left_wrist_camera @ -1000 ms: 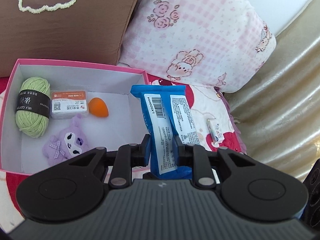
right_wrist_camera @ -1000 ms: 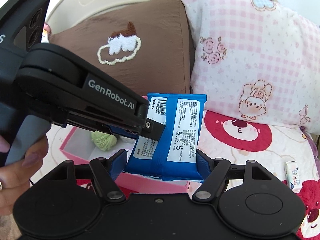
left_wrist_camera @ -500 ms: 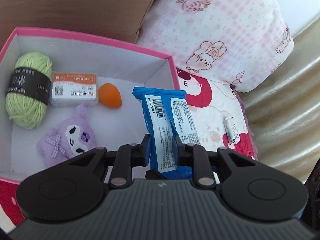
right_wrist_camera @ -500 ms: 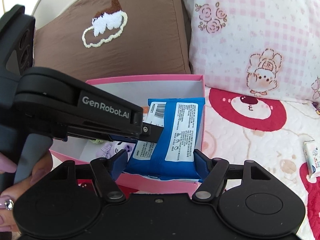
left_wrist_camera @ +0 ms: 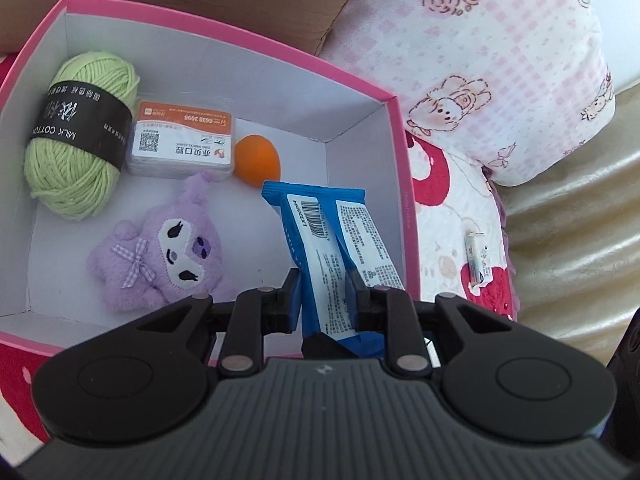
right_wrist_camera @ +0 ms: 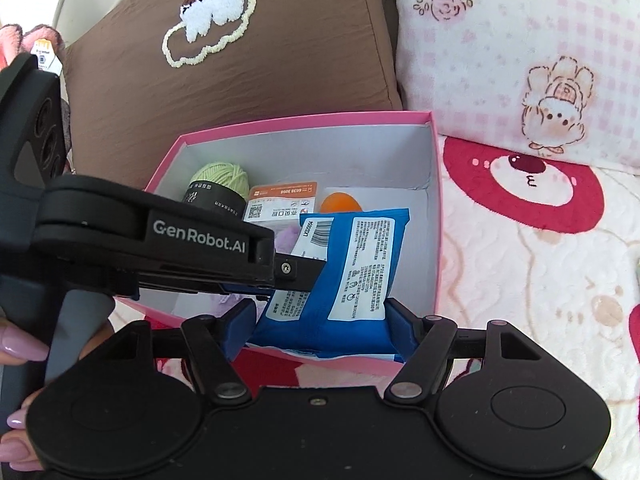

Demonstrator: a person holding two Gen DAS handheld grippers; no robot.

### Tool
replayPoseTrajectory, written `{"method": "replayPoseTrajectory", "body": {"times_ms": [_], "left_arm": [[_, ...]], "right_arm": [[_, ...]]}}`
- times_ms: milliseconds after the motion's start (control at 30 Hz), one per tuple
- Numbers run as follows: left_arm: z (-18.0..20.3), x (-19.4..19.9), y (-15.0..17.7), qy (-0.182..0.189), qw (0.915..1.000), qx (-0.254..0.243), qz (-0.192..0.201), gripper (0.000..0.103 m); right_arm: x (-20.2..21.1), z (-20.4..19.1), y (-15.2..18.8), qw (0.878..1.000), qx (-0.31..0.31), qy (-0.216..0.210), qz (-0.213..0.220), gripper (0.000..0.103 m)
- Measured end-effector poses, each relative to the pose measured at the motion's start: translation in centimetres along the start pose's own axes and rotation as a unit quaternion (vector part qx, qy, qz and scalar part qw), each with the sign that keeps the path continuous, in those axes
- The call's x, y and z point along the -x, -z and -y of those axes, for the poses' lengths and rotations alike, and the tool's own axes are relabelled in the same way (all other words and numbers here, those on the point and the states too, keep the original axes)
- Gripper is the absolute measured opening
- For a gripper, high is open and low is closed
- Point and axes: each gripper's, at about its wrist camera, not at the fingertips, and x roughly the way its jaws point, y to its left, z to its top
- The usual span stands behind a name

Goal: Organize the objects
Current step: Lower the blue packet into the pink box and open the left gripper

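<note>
the left gripper pinches a blue snack packet between its two fingers, gripping the packet's thin faces with the barcode side up. the packet hangs over the right part of a pink box with a white inside, close to the box's right wall.

in the right wrist view the right gripper has its blue pads on both side edges of the same packet, near its lower end; the pads look to be touching, though how firmly they press i cannot tell. the left gripper's black body, marked genrobot.ai, reaches in from the left and clamps the packet.

on the box floor lie a green yarn ball with a black band, a small orange-and-white labelled case just beside it, an orange egg-shaped sponge and a purple plush toy.

a small white tube lies on the red-and-white quilt to the right of the box. a brown cushion and a pink checked pillow stand behind.
</note>
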Motion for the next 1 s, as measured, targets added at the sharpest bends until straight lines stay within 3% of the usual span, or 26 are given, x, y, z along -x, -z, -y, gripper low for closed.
{"method": "replayPoseTrajectory", "body": {"times_ms": [267,500,1000], "left_arm": [[-2.3,-2.2,-1.2,-0.002,0.9993,0.036,-0.011,0.02],[-3.6,-4.2,-1.7,-0.009,0.9984,0.054,-0.012,0.02],[-3.2,-4.2,-1.9,-0.028,0.9981,0.043,0.032,0.02]], "right_arm": [[-2.1,0.4,-1.5,0.999,-0.015,-0.009,-0.036,0.072],[-4.4,0.7,-2.6,0.998,0.004,0.013,-0.053,0.063],[-5.8,-0.5,-2.4,0.995,0.072,0.061,-0.018,0.055]]}}
